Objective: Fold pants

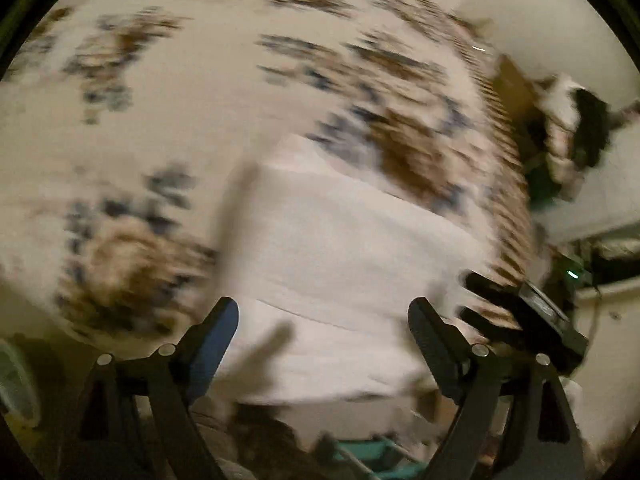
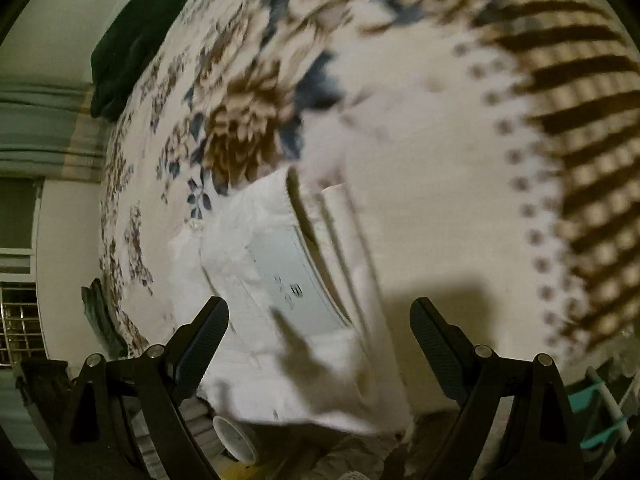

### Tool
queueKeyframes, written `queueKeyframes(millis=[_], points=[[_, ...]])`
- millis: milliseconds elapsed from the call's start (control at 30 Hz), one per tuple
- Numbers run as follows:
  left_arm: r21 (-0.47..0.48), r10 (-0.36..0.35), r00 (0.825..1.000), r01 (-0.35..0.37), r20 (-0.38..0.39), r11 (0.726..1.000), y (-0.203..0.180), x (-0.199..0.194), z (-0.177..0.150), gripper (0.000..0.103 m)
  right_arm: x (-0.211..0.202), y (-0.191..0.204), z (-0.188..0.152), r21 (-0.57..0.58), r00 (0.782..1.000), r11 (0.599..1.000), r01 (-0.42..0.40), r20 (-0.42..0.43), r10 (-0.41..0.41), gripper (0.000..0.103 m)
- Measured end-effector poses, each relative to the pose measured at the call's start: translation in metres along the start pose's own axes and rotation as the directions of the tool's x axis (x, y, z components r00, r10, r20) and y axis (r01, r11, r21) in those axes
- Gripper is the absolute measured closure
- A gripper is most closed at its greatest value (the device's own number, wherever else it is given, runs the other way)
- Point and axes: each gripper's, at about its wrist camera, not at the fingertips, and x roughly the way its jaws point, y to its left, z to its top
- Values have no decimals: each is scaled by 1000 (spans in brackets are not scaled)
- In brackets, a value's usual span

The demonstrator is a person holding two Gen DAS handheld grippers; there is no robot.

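The white pants (image 1: 340,248) lie folded into a thick rectangle on a floral bedspread (image 1: 160,120), blurred by motion in the left wrist view. My left gripper (image 1: 324,320) hangs over their near edge, jaws wide apart with nothing between the pads. In the right wrist view the same white pants (image 2: 280,280) show an inner label and the waistband. My right gripper (image 2: 320,320) stands open above their near end, not touching the cloth. The other gripper's black body (image 1: 528,320) shows at the right of the left wrist view.
The bedspread (image 2: 420,160) has brown and blue flowers and a striped brown border (image 2: 580,140). A dark green garment (image 2: 140,40) lies at its far edge. A white cup (image 2: 236,438) and a teal rack (image 2: 600,412) sit below the bed's near edge.
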Motion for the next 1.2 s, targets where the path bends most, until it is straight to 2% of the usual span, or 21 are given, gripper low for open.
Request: queueKeyframes(millis=[33,67,100,133,200,233,267,400,567,733,767,800,833,867,933,1033,1100,1200], points=[[-19,31,1000,-31,3,999,13,2,8,17,10,2,2,-1,1000,1000,-7,-13,7,9],[-31,46,999,-45,12,998,21,3,12,17,21,7,3,-12,1000,1000,-8,-28,8,18],[-42,68,997,-67,27,997,29,3,18,17,25,11,3,-29,999,999,27,-23,-27,46],[-42,79,996,-77,35,996,32,6,23,17,26,16,2,-49,996,995,91,-1,-91,58],[-23,94,994,-93,57,995,33,9,33,17,23,21,-2,-71,993,990,119,31,-118,78],[-17,92,994,-91,57,996,34,11,34,17,17,24,-7,-83,991,988,128,45,-124,83],[-9,69,996,-69,53,998,29,15,38,17,9,27,-10,-89,991,988,127,54,-123,93],[7,-1,999,0,33,1000,15,27,52,16,-34,20,-19,-45,978,982,183,113,-177,94],[-35,-126,991,124,-39,992,-7,65,71,17,-75,-30,-18,69,963,972,223,139,-231,94],[-50,-151,982,146,-111,988,-27,113,83,18,-56,-70,-2,115,986,982,149,65,-157,92],[-48,-161,980,156,-118,987,-30,121,86,18,-50,-75,3,110,986,982,156,48,-162,86],[-41,-166,979,162,-119,986,-31,129,88,36,-45,-82,8,108,983,978,178,30,-182,69],[-37,-164,979,161,-121,986,-31,134,90,57,-44,-91,9,133,980,972,194,16,-198,60],[-31,-142,982,140,-126,990,-31,138,93,58,-44,-97,7,174,984,969,175,13,-180,49],[-46,-151,981,146,-120,988,-25,140,93,64,-51,-110,-2,240,993,965,107,24,-117,48],[-38,-160,981,157,-108,987,-20,139,90,66,-59,-124,-25,291,996,954,76,16,-84,44],[-29,-156,983,154,-98,988,-19,138,88,66,-50,-138,-41,361,999,932,43,-27,-36,44],[-26,-145,985,143,-99,989,-20,142,89,66,-22,-152,-63,489,992,872,-25,-94,81,44]])
